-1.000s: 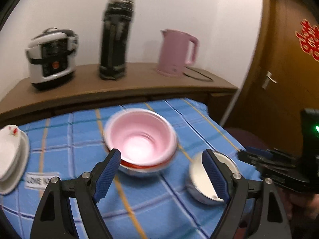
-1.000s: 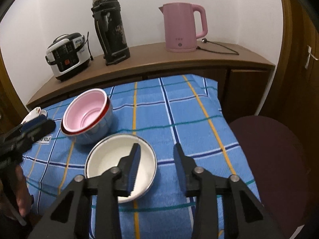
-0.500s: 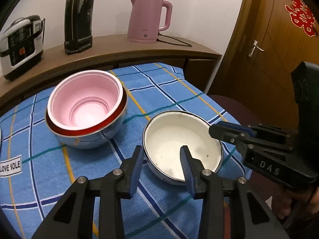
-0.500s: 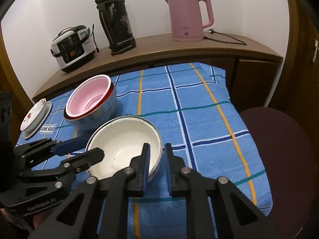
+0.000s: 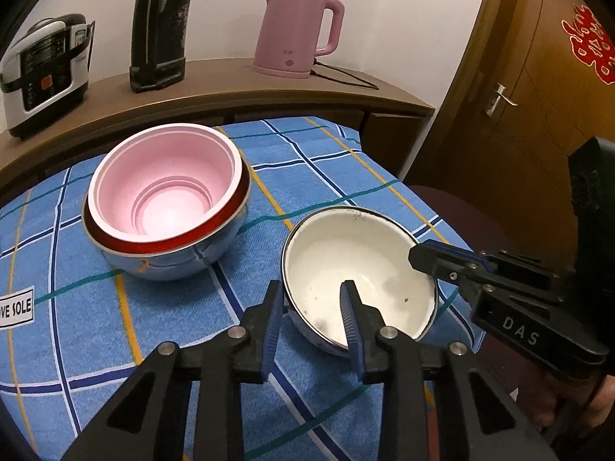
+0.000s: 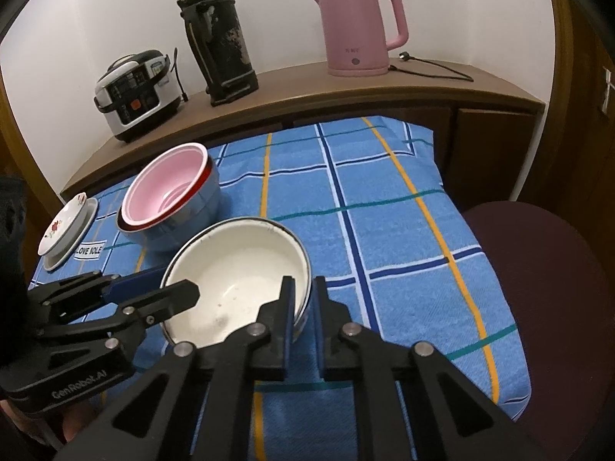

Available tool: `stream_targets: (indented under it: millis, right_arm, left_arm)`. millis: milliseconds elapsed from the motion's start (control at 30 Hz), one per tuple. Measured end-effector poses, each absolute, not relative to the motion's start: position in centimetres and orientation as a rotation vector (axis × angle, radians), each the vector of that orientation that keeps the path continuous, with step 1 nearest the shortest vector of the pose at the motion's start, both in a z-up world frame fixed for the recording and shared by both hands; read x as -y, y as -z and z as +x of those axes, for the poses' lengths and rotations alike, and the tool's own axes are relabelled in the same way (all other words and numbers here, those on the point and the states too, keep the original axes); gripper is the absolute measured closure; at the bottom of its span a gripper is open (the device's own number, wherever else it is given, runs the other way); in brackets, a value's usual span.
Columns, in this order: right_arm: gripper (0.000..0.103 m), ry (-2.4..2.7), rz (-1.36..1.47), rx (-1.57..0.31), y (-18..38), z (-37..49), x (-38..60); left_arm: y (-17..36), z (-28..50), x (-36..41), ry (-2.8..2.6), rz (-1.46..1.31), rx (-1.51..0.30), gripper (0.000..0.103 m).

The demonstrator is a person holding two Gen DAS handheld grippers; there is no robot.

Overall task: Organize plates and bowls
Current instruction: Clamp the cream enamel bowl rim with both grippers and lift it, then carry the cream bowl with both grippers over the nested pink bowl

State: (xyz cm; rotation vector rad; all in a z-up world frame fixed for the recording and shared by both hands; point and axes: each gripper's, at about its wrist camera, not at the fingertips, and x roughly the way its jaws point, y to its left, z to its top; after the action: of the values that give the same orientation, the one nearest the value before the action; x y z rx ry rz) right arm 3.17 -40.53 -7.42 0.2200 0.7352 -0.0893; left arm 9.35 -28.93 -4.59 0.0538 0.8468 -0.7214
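A white enamel bowl (image 5: 357, 269) (image 6: 234, 269) sits on the blue checked cloth (image 5: 173, 326). My right gripper (image 6: 301, 299) is shut on its right rim, one finger inside and one outside; it also shows in the left wrist view (image 5: 426, 259). My left gripper (image 5: 311, 307) straddles the bowl's near-left rim with a gap still showing on the rim; it also shows in the right wrist view (image 6: 169, 288). A pink bowl nested in a red-rimmed steel bowl (image 5: 165, 199) (image 6: 169, 192) stands to the left. Small flowered plates (image 6: 65, 230) are stacked at the far left.
A wooden shelf (image 6: 346, 84) behind the table holds a rice cooker (image 6: 136, 92), a black flask (image 6: 219, 38) and a pink kettle (image 6: 357, 27) with its cord. A dark round stool (image 6: 546, 288) stands at the table's right edge. A door (image 5: 538, 77) is at the right.
My left gripper swung from the pink bowl to the white bowl and narrowed around its rim. My right gripper closed on the opposite rim. The bowl looks slightly lifted and tilted.
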Motion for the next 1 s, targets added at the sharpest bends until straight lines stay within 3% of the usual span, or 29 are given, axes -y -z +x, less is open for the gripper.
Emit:
stream_targets:
  millis: [1000]
  right_arm:
    - [0.094,0.029,0.205,-0.639,3.2,3.8,38.2]
  left_arm:
    - [1.2,10.2,26.0,0.682,-0.021,-0.759,0.071]
